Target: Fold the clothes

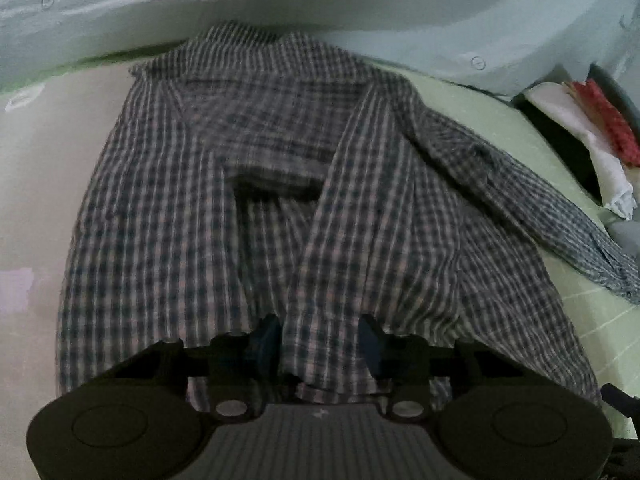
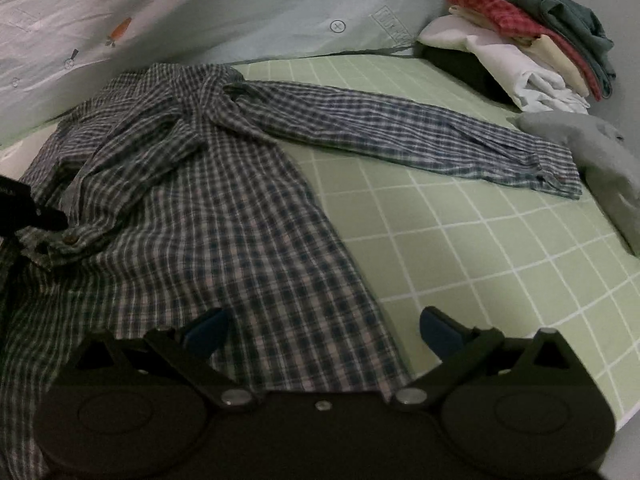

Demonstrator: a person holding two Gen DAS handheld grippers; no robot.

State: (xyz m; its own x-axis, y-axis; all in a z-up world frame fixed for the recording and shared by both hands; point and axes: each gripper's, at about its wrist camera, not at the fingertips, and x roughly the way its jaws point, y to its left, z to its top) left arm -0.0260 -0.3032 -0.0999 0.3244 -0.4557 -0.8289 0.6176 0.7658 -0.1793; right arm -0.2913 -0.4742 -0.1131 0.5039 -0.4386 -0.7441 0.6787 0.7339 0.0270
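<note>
A blue-and-white checked shirt (image 1: 256, 184) lies flat on the green grid sheet (image 2: 480, 240), collar away from me. My left gripper (image 1: 318, 340) hovers at the shirt's near hem. Its jaws stand partly apart, hem cloth lies between the fingers (image 1: 266, 338), and the pads do not visibly pinch it. In the right wrist view the shirt (image 2: 224, 216) has one sleeve folded across its body, cuff button showing, and the other sleeve (image 2: 400, 132) stretched out to the right. My right gripper (image 2: 322, 332) is wide open over the shirt's near right edge, one finger above cloth, one above sheet.
A stack of folded clothes (image 2: 520, 40) sits at the back right, also seen in the left wrist view as folded clothes (image 1: 592, 136). A grey garment (image 2: 592, 156) lies beside the sleeve's cuff. A pale printed blanket (image 2: 240, 12) runs along the back.
</note>
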